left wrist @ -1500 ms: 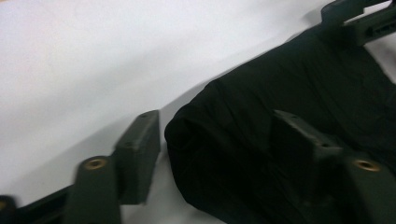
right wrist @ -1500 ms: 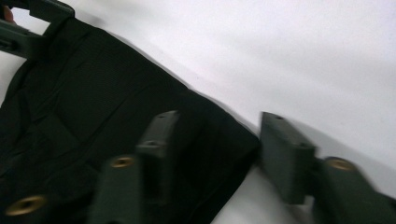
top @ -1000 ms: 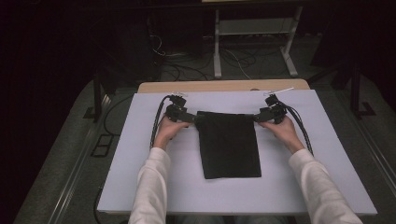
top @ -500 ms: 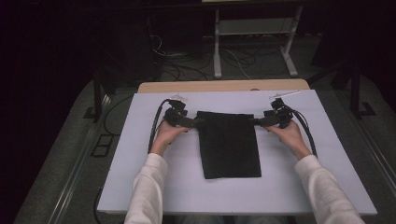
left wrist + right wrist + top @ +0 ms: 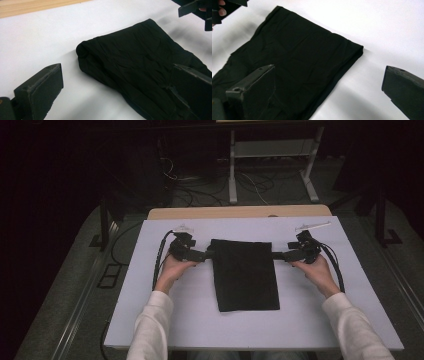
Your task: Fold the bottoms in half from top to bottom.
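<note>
A folded black cloth [image 5: 245,275] is lying flat near the middle of a white table [image 5: 150,320], its long side running toward the person, as two hand-held grippers are flanking its far corners. The left gripper [image 5: 204,255] is sitting just beside the cloth's far left corner, its jaws standing wide apart; in the left gripper view one jaw is hanging over bare table and the other over the wrinkled fabric [image 5: 130,67], with nothing clamped between them. The right gripper [image 5: 278,255] is pointing at the far right corner, likewise released: in the right gripper view the cloth [image 5: 294,62] is spreading out under one jaw while the other is hovering above the white surface. Both hands, in white sleeves [image 5: 150,330], are resting on the table beside the cloth.
</note>
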`<control>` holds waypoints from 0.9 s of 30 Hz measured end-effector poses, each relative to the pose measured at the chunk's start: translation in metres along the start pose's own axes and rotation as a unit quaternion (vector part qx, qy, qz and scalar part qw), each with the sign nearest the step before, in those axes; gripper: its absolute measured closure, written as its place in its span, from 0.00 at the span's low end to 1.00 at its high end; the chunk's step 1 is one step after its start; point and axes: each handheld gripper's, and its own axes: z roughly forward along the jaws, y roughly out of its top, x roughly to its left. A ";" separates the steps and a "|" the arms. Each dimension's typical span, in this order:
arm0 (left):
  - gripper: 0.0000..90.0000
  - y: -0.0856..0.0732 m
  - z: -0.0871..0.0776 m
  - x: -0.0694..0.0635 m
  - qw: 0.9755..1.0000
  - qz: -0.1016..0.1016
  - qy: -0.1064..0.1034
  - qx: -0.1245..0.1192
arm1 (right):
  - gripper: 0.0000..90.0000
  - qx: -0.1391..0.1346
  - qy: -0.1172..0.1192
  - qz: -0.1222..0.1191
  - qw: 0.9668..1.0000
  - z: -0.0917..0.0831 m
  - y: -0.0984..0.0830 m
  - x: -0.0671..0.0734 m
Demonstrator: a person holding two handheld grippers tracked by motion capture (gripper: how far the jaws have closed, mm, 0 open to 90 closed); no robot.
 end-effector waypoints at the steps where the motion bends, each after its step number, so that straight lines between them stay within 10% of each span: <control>1: 0.00 -0.001 -0.002 -0.001 1.000 0.001 0.002 0.001 | 0.00 -0.001 -0.001 -0.002 1.000 -0.002 -0.001 0.001; 27: 0.00 -0.035 -0.047 -0.032 0.999 0.033 0.004 -0.033 | 0.00 -0.029 -0.004 -0.016 0.999 -0.040 -0.044 0.034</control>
